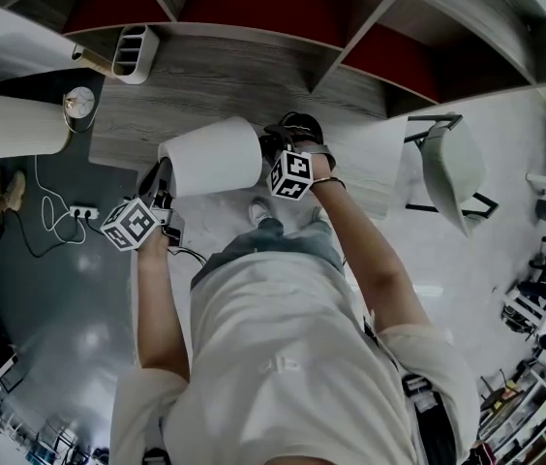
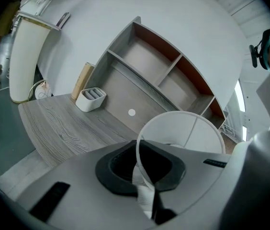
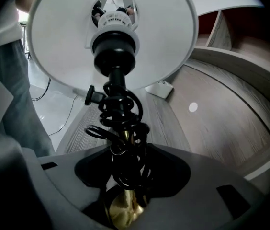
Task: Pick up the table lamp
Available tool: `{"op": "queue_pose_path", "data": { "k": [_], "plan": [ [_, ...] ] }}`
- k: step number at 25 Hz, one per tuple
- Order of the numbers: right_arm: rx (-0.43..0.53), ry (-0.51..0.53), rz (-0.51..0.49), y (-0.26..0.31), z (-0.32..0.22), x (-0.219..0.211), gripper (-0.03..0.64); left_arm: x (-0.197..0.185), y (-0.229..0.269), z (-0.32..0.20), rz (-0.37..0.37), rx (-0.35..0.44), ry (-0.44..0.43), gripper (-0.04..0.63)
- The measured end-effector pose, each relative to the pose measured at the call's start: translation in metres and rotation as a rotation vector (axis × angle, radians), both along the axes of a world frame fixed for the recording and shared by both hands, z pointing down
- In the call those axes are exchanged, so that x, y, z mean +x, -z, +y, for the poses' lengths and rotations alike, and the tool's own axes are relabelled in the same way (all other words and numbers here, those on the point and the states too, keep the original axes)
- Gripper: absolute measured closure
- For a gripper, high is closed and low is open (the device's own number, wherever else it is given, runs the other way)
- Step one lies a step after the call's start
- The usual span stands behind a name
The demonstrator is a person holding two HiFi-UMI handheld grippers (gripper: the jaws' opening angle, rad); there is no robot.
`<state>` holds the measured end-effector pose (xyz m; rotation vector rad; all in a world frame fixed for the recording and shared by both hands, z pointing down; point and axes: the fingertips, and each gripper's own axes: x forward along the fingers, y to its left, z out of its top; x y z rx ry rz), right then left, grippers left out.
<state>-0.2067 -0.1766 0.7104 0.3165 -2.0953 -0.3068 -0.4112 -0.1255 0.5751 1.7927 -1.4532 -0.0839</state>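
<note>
The person holds the table lamp (image 1: 210, 156) in the air on its side, just above a grey wood-grain surface (image 1: 205, 76). The left gripper (image 2: 147, 195) has its jaws nearly together, pinching the thin rim of the white shade (image 2: 183, 128). The right gripper (image 3: 125, 195) has its jaws set wider, closed around the brass stem (image 3: 120, 214) and the black cord (image 3: 123, 119) wound about it. Beyond both pairs of jaws the surface runs back to a grey shelf unit (image 1: 254, 8) with red rear panels. Ahead and left of the left jaws, a white slotted holder (image 2: 91, 98) stands at the back of the surface, with an upright wooden block (image 2: 82, 80) just beside it. A small white dot (image 2: 131, 112) sits on the surface between the holder and the shade. Far left of those jaws a tall white cylinder (image 2: 25, 61) rises at the end of the surface. Below the left jaws, a power strip (image 1: 83, 211) with a white lead lies on the dark floor (image 1: 60, 289). To the right of the right jaws a pale chair (image 1: 447, 168) stands on glossy light flooring.
</note>
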Motion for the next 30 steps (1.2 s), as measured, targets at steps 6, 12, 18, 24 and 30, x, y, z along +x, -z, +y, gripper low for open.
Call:
{"op": "queue_pose_path", "data": {
  "k": [6,12,18,24,30],
  "plan": [
    [0.088,0.037,0.102,-0.020,0.000,0.006,0.356,0.004,0.002,0.001,0.000,0.007,-0.013,0.566],
    [0.192,-0.027,0.160,-0.017,-0.016,0.013,0.517,0.004,0.000,0.007,0.003,-0.002,-0.007,0.566],
    [0.199,-0.050,0.168,-0.015,-0.015,0.019,0.529,0.009,-0.005,0.010,0.010,-0.017,-0.005,0.566],
    [0.235,-0.062,0.191,0.000,-0.014,0.033,0.532,0.016,-0.003,0.011,0.034,-0.011,-0.016,0.566],
    [0.262,-0.065,0.245,0.023,-0.012,0.065,0.532,0.038,0.005,0.009,0.070,0.013,-0.042,0.565]
  ]
}}
